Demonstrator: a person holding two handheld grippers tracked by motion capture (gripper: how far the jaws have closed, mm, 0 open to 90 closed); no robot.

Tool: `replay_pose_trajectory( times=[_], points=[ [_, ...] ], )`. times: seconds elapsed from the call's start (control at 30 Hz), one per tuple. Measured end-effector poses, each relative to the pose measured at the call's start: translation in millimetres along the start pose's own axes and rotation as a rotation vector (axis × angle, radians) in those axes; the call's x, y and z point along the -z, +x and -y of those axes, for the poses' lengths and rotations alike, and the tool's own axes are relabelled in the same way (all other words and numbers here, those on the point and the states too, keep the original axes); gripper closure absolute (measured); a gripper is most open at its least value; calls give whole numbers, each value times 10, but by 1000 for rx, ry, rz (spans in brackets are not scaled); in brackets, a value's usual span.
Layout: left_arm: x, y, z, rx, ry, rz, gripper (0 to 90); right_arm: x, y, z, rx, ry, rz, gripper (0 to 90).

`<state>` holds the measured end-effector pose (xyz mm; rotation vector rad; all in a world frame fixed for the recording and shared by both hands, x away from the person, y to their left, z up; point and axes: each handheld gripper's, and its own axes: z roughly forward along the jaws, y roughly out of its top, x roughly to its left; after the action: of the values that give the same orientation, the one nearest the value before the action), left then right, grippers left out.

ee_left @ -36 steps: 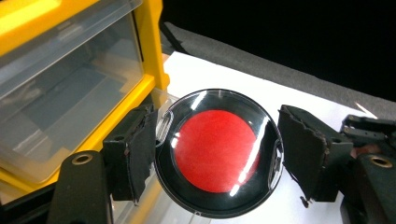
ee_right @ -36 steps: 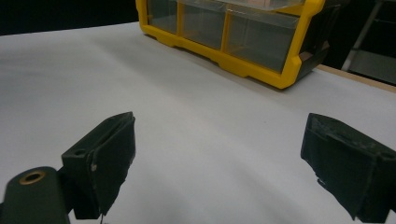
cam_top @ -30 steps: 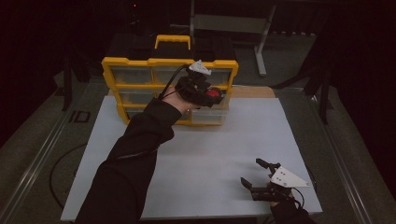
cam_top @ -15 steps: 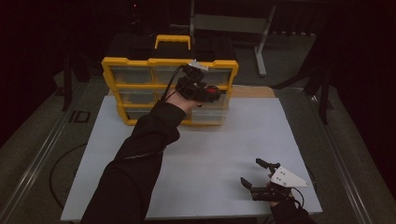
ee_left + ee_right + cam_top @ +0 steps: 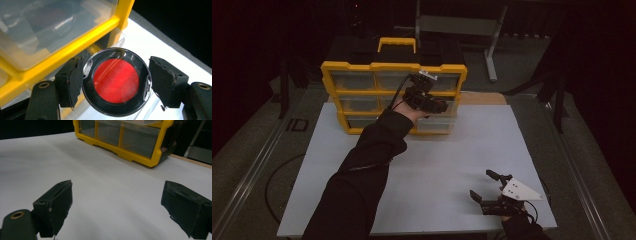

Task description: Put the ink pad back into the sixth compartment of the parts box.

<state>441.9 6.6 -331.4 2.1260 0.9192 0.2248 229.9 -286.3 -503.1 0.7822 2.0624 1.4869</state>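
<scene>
The left gripper [image 5: 116,82] is squeezing a round black case with a red middle [image 5: 116,81] between its two jaws. It is holding the case up right in front of the yellow drawer box [image 5: 394,95], by the clear drawers near the box's right end. The right gripper [image 5: 493,187] is sitting low over the white table [image 5: 452,150], near the front right corner, with its jaws spread wide and holding nothing.

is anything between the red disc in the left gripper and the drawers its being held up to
Nothing visible does. The round red-centred case sits between the left gripper's fingers, right in front of the yellow drawer organizer. The lower clear drawer appears pulled out beneath it.
</scene>
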Motion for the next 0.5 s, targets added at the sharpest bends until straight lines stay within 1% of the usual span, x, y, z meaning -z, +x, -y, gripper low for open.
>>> replay_pose_trajectory(
  times=[0.07,0.13,0.17,0.2,0.23,0.3,0.33,0.37,0.4,0.43,0.47,0.5],
  points=[
    [-17,2,3,6,1,5,304,-2,0,0,1,-1,-1,102],
    [-25,-2,4,0,3,0,304,-2,-1,2,2,0,0,102],
    [-31,-8,6,-12,10,-2,303,-1,-3,4,0,2,-1,102],
    [-31,-8,6,-12,10,-2,303,-1,-3,4,0,2,-1,102],
    [-38,-16,7,-20,14,-14,302,0,-4,4,0,3,0,102],
    [-34,-19,6,-20,12,-22,300,0,-5,5,1,2,-1,102],
    [-31,-18,6,-6,-2,-18,288,-2,-4,5,0,2,-1,102],
    [-23,-11,1,5,-2,3,201,-2,-4,5,0,2,0,102],
    [-23,-11,1,5,-2,3,158,-1,-5,5,0,3,0,102],
    [-19,-17,3,-3,1,4,158,-1,-5,5,0,3,0,102],
    [-14,-18,8,-1,-6,9,126,-1,-5,6,-1,4,-1,102],
    [-17,-13,11,-3,0,20,80,-3,-4,7,0,3,-1,102]
  ],
)
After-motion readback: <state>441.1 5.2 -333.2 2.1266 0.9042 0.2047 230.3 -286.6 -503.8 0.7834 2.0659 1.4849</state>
